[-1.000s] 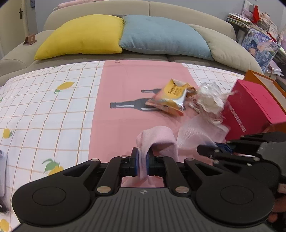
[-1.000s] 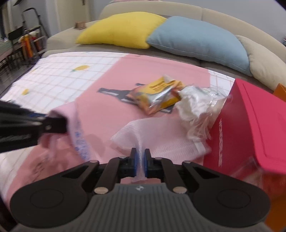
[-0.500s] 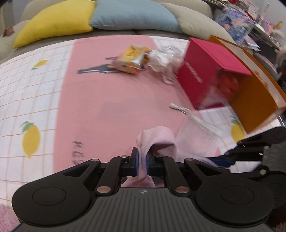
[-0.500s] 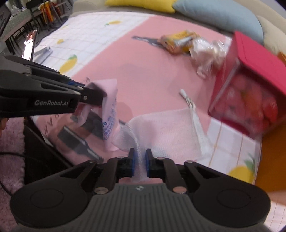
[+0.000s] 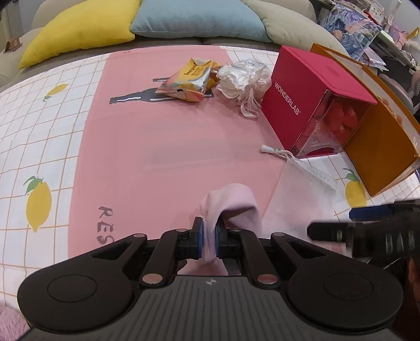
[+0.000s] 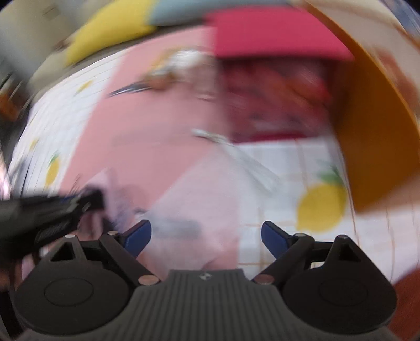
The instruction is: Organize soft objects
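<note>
My left gripper (image 5: 209, 240) is shut on a pale pink sock (image 5: 231, 207) and holds it just above the tablecloth. A white mesh drawstring bag (image 5: 299, 194) lies flat on the cloth right of the sock, its cord running toward the red box. My right gripper (image 6: 206, 236) is open and empty over the bag (image 6: 199, 188); its view is heavily blurred. The right gripper also shows at the right edge of the left wrist view (image 5: 367, 225), and the left gripper at the left of the right wrist view (image 6: 52, 209).
A red WONDERLAB box (image 5: 312, 97) and an open orange box (image 5: 380, 141) stand at the right. A yellow snack packet (image 5: 189, 78) and crumpled clear plastic (image 5: 244, 76) lie at the back. Yellow (image 5: 76, 28) and blue (image 5: 197, 18) cushions rest on the sofa behind.
My right gripper has opened and let go of the white mesh bag, which now lies on the cloth. Both grippers swung toward the boxes. The left still holds the sock.
</note>
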